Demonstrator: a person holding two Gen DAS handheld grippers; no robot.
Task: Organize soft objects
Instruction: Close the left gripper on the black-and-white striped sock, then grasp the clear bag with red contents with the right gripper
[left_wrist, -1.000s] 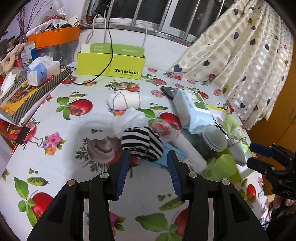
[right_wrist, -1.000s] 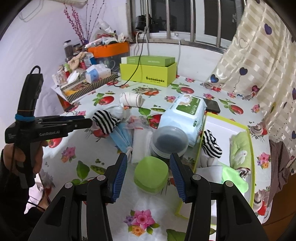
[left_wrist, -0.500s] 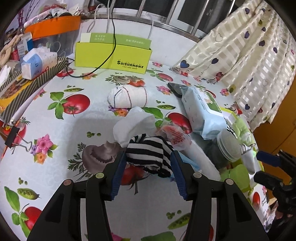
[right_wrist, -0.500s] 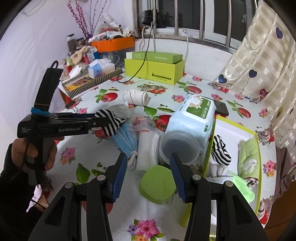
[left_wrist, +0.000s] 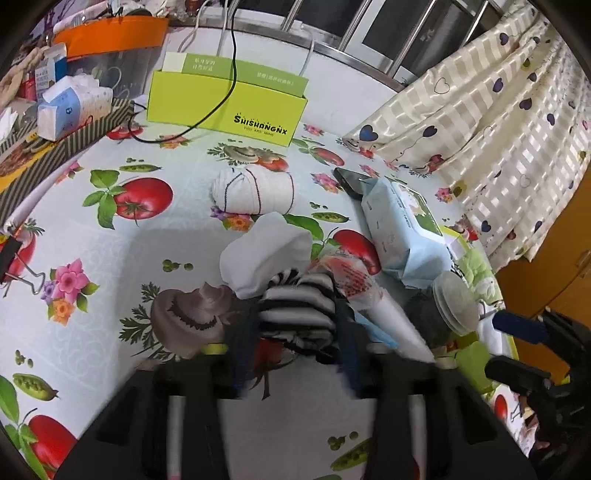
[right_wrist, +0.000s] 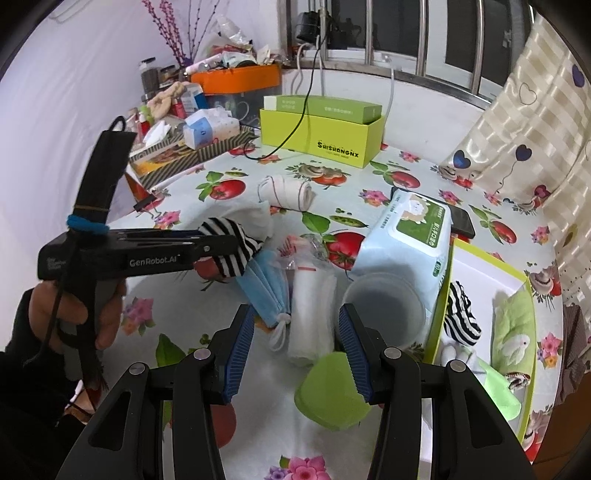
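A soft black-and-white striped knitted sock bundle (left_wrist: 299, 314) lies on the glossy tabletop (left_wrist: 110, 258), whose plastic cloth is printed with tomatoes, peas and flowers. The bundle is a rounded, squashed lump; its long axis runs roughly across the left wrist view, from one finger of the left gripper (left_wrist: 295, 354) to the other, and its stripes run along that line. A crumpled white cloth (left_wrist: 266, 254) touches the bundle on its far side. Beyond that cloth lies a rolled white fabric cylinder with thin dark stitch lines (left_wrist: 255, 192), its axis also crosswise, well short of the lime-green cardboard box (left_wrist: 225, 110) at the back.

The left gripper's jaws are closing with the striped bundle between them; the blue ribbed pads are blurred, but in the right wrist view the black fingers clamp the bundle at its sides, so it is grasping the bundle (right_wrist: 231, 247). A hand (right_wrist: 74, 314) wraps the handle below.

Just right of the bundle lie pleated pale-blue face masks (right_wrist: 269, 288), then a folded white gauzy cloth (right_wrist: 310, 310), then a translucent round plastic tub (right_wrist: 384, 310) against a soft pale-blue wet-wipes pack (right_wrist: 410, 236).

The right gripper (right_wrist: 295, 350) stands released, jaws wide, above the white cloth and a smooth lime-green lid (right_wrist: 328, 398), pressing on nothing.
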